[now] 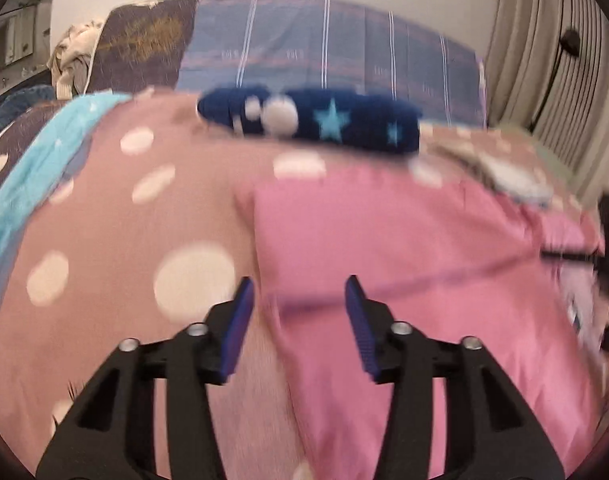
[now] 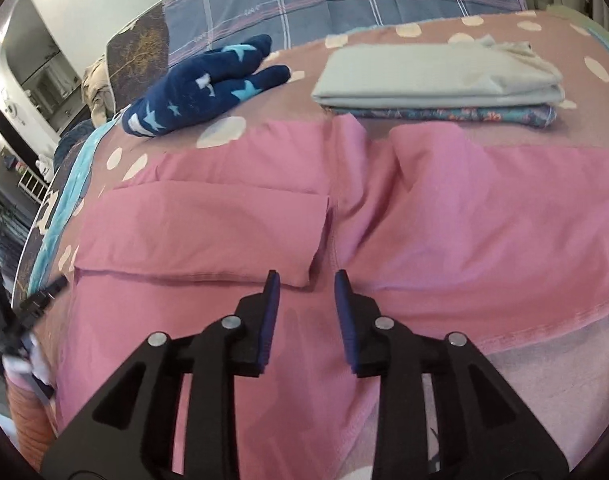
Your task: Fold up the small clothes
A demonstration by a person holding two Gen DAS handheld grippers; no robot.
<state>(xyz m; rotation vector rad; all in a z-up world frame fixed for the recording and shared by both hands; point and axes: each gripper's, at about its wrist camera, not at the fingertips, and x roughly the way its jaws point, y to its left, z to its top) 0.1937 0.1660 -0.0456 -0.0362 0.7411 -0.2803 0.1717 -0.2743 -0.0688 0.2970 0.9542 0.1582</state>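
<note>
A pink garment (image 2: 424,216) lies spread on the polka-dot bedcover (image 1: 116,216), with one side folded over into a flat flap (image 2: 208,232). In the left wrist view the pink garment (image 1: 404,248) is blurred. My left gripper (image 1: 299,280) hovers open over its left edge, with nothing between the blue pads. My right gripper (image 2: 306,274) is open just above the cloth, close to the flap's near corner, and its pads are not pressing on anything.
A navy star-patterned garment (image 2: 200,96) lies at the back left. A folded stack of pale and floral cloth (image 2: 440,80) sits at the back right. Behind them is a blue plaid pillow (image 1: 324,48). Curtains (image 1: 544,60) hang to the right, and a turquoise blanket (image 1: 36,160) runs along the left edge.
</note>
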